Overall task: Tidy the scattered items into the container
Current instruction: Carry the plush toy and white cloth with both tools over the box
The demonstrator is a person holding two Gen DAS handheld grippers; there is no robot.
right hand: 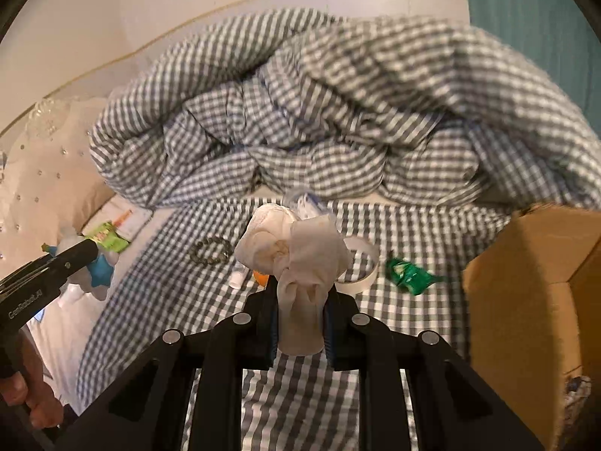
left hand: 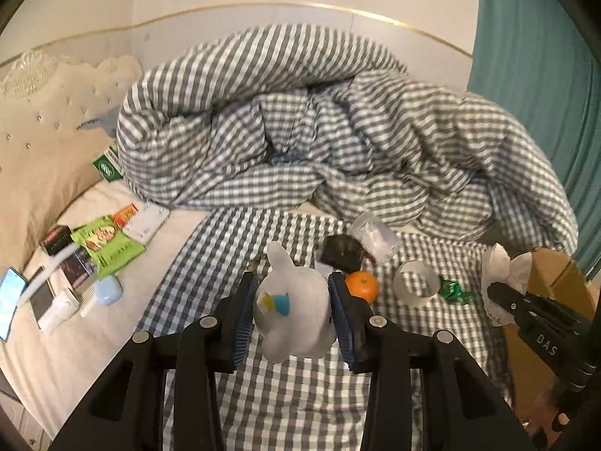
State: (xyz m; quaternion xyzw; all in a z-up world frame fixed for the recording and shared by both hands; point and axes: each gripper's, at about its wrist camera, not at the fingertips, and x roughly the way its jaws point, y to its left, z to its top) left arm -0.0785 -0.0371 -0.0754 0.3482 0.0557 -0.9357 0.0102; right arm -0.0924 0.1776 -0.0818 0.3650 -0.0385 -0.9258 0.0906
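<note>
Presently we list two items in hand and several more loose on the bed. Item one: a crumpled tissue wad (right hand: 296, 263), pale and stained, pinched between the pads of our right gripper (right hand: 300, 323), its long axis running forward out of the jaws. Item two: a white plush toy (left hand: 293, 308) with a blue and yellow patch, squeezed between the blue pads of our left gripper (left hand: 295, 312), ear pointing away from us. Destination: the cardboard box (right hand: 526, 300), open, standing at the right edge of the bed; in the right wrist view it lies to the right of the tissue and near it, so we judge the right hand the nearer one and its coming move a short swing rightward over the box wall. The left hand, further from the box, would have to cross the checked sheet (left hand: 233, 248) to reach it. Loose on the sheet: an orange (left hand: 361, 285) just beside the left gripper's right pad, a dark crumpled wrapper (left hand: 342, 251), a clear plastic cup (left hand: 375, 238) on its side, a roll of white tape (left hand: 415, 285), a green foil wrapper (left hand: 454, 291), a bead bracelet (right hand: 210, 250). Beyond: a heaped checked duvet (left hand: 300, 120). At far left, packets and boxes (left hand: 101, 244) and a phone (left hand: 9, 300), well apart from the box.
</note>
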